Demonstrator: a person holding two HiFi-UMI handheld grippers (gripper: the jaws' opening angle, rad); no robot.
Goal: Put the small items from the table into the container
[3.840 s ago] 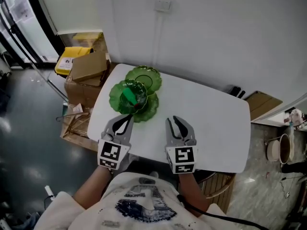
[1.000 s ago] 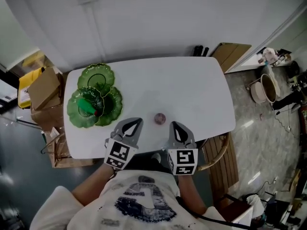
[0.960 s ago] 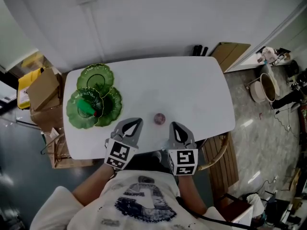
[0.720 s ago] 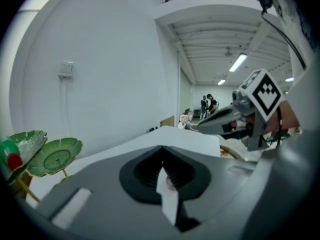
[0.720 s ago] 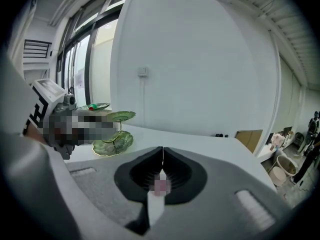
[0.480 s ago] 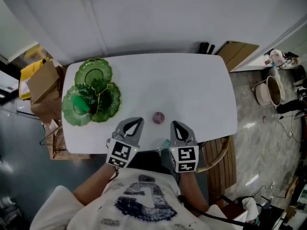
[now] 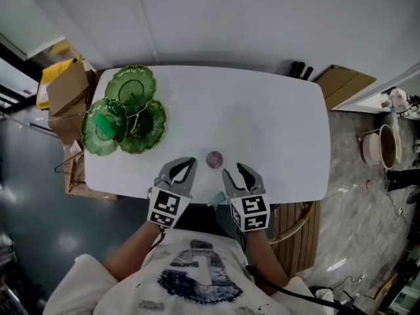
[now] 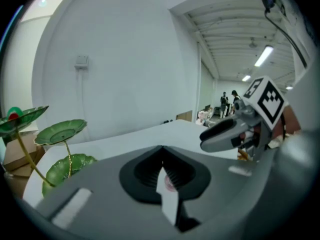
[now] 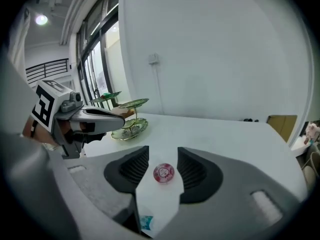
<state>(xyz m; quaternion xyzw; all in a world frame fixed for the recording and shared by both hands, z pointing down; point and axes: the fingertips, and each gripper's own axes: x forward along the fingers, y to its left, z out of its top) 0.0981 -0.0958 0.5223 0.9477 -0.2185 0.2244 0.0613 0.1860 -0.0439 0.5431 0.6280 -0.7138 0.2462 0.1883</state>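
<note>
Small round pink sweet (image 7: 214,159) on white table (image 7: 275,123), untouched between opening jaws of right gripper (image 7: 233,169), left gripper (image 7: 187,163) jaws pressed together, green tiered leaf dishes (image 7: 125,107) well apart.

The white round-cornered table (image 7: 275,117) has a smooth, matt top with a faint sheen. At its far left corner, the green leaf-shaped tiered dishes (image 7: 125,107) look glossy, like glazed ceramic or glass, on thin gold metal-looking stems (image 8: 69,150). By the near edge, the small round pink item (image 7: 214,159) has a shiny, translucent surface. The left gripper (image 7: 189,162) has a matt grey plastic shell, black ribbed rubbery pads (image 8: 176,173) and a matt black-and-white marker cube (image 7: 164,209). Beyond the left edge, brown cardboard boxes (image 7: 65,90) look dull; the grey floor (image 7: 357,169) is polished and reflective.
</note>
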